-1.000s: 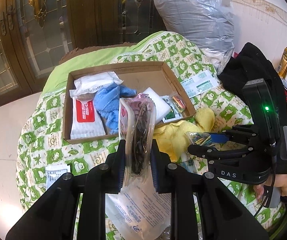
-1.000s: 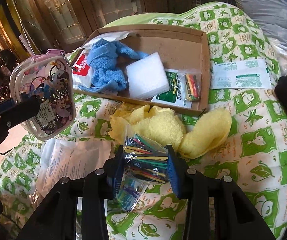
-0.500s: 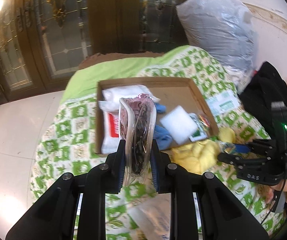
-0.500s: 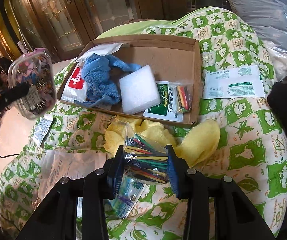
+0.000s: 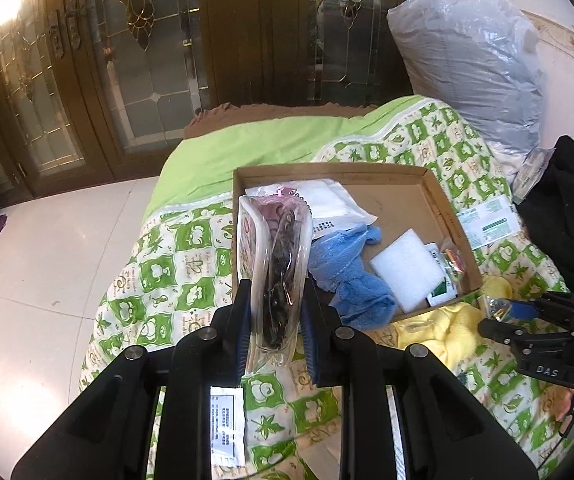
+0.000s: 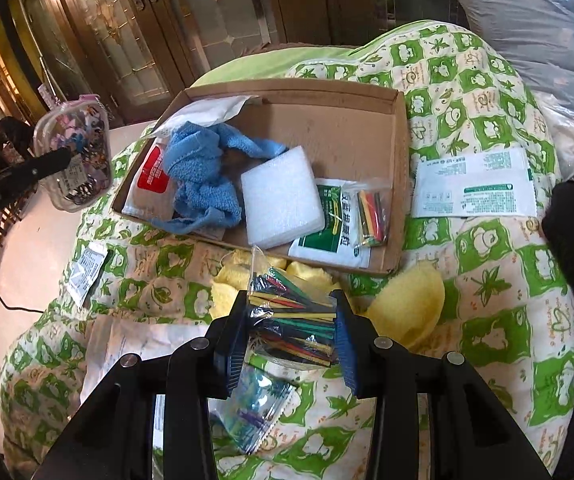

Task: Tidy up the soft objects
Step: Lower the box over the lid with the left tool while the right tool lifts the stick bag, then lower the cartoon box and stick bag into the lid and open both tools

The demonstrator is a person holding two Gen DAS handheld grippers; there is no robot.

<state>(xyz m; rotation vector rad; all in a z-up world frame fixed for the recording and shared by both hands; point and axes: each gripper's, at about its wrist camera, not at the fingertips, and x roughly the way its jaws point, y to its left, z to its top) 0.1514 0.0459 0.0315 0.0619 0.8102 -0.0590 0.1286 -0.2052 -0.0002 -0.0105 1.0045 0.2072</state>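
My left gripper [image 5: 275, 316] is clamped narrow on the clear pouch of hair ties [image 5: 275, 268], held upright just short of the cardboard box [image 5: 451, 220] on the bed. My right gripper [image 6: 293, 334] grips the bag of coloured sticks [image 6: 293, 320] above the yellow towel [image 6: 405, 312]. I'd carry the pouch over the near rim, lower it onto bare cardboard beyond the blue cloth [image 5: 351, 276], and let go only once it rests, so it doesn't tip out.

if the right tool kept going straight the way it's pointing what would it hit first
Probably the yellow towel lying on the quilt just past the right tool, which is shut on a bag of coloured sticks. The cardboard tray lies just beyond; depth is hard to judge.
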